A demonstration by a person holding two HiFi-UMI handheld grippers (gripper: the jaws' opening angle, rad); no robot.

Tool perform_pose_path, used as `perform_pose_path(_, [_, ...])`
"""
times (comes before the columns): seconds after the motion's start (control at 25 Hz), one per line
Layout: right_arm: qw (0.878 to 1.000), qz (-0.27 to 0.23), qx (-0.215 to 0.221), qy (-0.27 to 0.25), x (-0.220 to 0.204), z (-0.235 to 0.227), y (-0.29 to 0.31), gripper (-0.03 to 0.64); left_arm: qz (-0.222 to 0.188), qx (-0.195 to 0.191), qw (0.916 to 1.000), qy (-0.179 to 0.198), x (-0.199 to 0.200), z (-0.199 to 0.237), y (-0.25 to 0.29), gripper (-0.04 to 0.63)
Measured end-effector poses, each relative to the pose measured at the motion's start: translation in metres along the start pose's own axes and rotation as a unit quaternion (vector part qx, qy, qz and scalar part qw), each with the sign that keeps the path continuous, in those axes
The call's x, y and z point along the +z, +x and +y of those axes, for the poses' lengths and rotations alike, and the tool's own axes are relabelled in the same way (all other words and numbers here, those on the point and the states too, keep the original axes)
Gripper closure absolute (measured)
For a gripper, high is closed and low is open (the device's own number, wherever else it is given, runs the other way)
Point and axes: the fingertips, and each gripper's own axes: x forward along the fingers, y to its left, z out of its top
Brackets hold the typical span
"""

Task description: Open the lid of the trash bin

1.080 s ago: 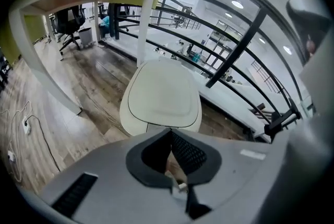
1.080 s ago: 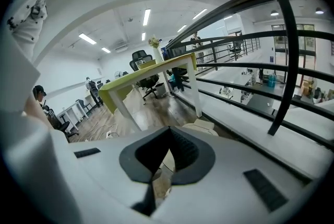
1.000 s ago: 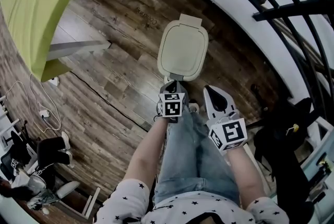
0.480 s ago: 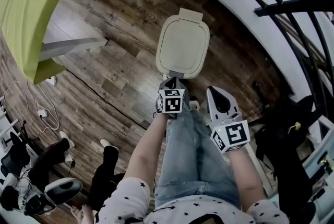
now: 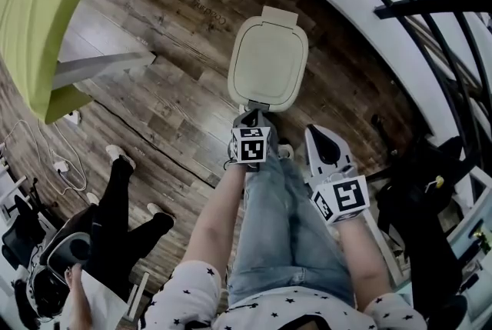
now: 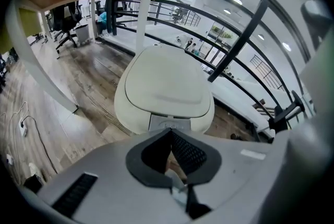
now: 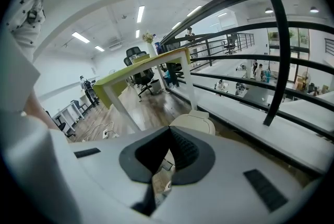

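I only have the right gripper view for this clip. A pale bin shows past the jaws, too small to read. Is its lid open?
Observer: No. In the head view the lid lies flat and closed on the trash bin.
Operator: Where is the other gripper?
Observer: The left gripper points at the bin's front edge, close to the grey push panel. I can't tell whether it touches.
Operator: Is it holding anything?
Observer: No. The left gripper view shows its jaws together with nothing between them.
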Motion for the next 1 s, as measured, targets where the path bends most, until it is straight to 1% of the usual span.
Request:
perform_pose_path(0.2, [1.000, 0.002, 0.002, 0.002, -0.003, 0.003, 0.000, 0.623, -0.007, 0.000, 0.9998, 0.017, 0.000, -0.001, 0.002, 0.583])
perform_pose_path(0.28, [1.000, 0.002, 0.003, 0.002, -0.003, 0.005, 0.001, 0.623, -0.008, 0.001, 0.9999, 0.013, 0.001, 0.000, 0.001, 0.583])
perform_pose_path(0.4, [1.000, 0.003, 0.004, 0.003, -0.004, 0.007, 0.001, 0.623, -0.008, 0.001, 1.0000, -0.002, 0.000, 0.001, 0.002, 0.583])
perform_pose_path(0.56, [1.000, 0.002, 0.005, 0.000, -0.003, 0.009, -0.002, 0.623, -0.011, 0.001, 0.9999, 0.002, 0.002, 0.000, 0.003, 0.583])
perform_pose_path(0.84, [1.000, -0.002, 0.008, -0.004, 0.011, 0.015, -0.005, 0.623, 0.005, 0.000, 1.0000, -0.007, 0.006, -0.002, 0.001, 0.583])
perform_pose_path(1.0, [1.000, -0.009, 0.014, -0.009, 0.023, 0.019, -0.012, 0.623, 0.027, 0.008, 0.9996, -0.009, 0.004, -0.001, -0.005, 0.583])
